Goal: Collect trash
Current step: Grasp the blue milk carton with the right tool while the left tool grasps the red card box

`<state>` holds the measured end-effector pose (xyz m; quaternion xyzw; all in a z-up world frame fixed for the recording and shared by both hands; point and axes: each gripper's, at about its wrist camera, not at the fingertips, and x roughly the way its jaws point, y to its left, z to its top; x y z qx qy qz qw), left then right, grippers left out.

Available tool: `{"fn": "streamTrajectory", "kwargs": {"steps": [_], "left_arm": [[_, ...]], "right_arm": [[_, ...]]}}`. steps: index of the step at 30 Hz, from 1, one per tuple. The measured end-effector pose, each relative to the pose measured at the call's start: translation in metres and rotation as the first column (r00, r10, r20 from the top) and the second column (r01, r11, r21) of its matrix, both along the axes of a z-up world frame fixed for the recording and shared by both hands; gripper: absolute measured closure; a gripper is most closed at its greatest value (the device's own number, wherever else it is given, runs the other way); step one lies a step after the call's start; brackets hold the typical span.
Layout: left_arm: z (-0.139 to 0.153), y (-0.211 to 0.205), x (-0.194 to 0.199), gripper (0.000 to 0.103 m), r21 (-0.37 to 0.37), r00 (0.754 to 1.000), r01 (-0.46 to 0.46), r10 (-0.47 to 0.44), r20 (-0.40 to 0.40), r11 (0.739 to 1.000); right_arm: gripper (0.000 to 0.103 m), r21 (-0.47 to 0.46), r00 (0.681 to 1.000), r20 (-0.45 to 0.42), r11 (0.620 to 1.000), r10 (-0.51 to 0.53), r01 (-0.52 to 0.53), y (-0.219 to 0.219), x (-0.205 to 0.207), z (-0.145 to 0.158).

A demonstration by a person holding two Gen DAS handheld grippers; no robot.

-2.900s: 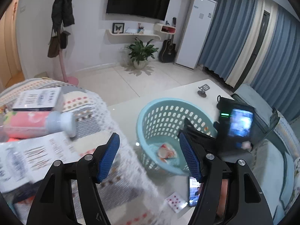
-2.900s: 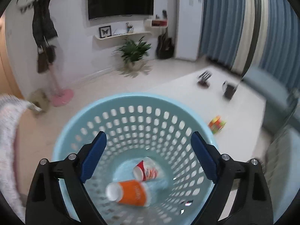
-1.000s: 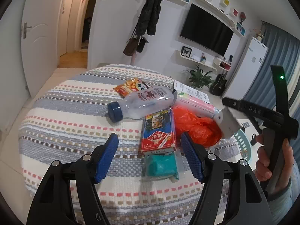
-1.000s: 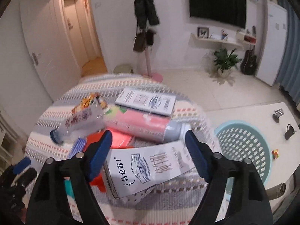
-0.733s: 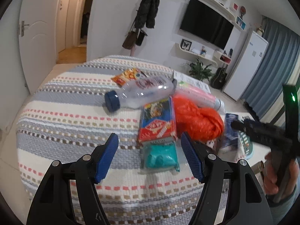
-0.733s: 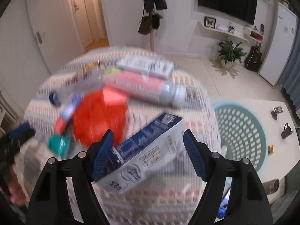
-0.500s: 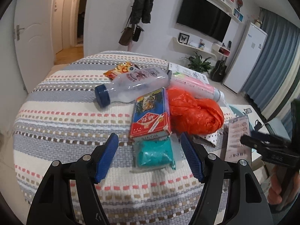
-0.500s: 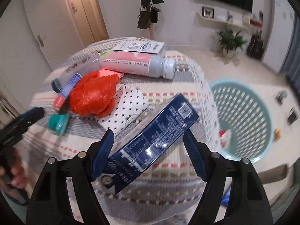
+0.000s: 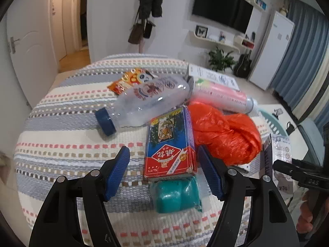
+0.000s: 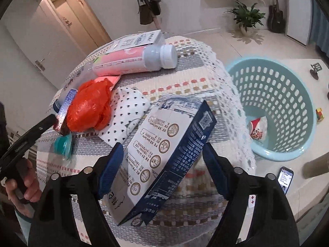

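My left gripper is open over a round striped table. A red and blue card box and a teal packet lie between its fingers, untouched. Beyond them are an orange plastic bag, a clear bottle with a blue cap and a pink bottle. My right gripper has its jaws closing around a white and blue carton that lies slantwise between them near the table edge. The pads are not pressing on it. The pale blue basket stands lower right.
The basket holds a snack wrapper. A white dotted packet, a snack packet and a white leaflet box also lie on the cloth. A phone rests on the low white table. A hand grips the left gripper's handle.
Both grippers left the basket and came down over the striped table. The left neared the card box. The right dropped over the carton, which now lies slantwise between its jaws.
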<state>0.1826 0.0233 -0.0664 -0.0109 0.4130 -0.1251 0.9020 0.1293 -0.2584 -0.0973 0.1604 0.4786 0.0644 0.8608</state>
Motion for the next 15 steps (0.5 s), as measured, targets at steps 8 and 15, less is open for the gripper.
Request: {"fn": "streamTrajectory", "kwargs": {"steps": [8, 15], "left_arm": [[-0.015, -0.022, 0.017, 0.048, 0.049, 0.996, 0.054, -0.05, -0.073, 0.997], [-0.009, -0.004, 0.011, 0.064, -0.019, 0.998, 0.029, -0.03, -0.054, 0.999]], "right_arm": [[0.058, -0.21, 0.989, 0.083, 0.972, 0.126, -0.106, 0.048, 0.001, 0.024], [0.062, -0.262, 0.968, 0.105, 0.945, 0.229, -0.195, 0.08, -0.004, 0.028]]}}
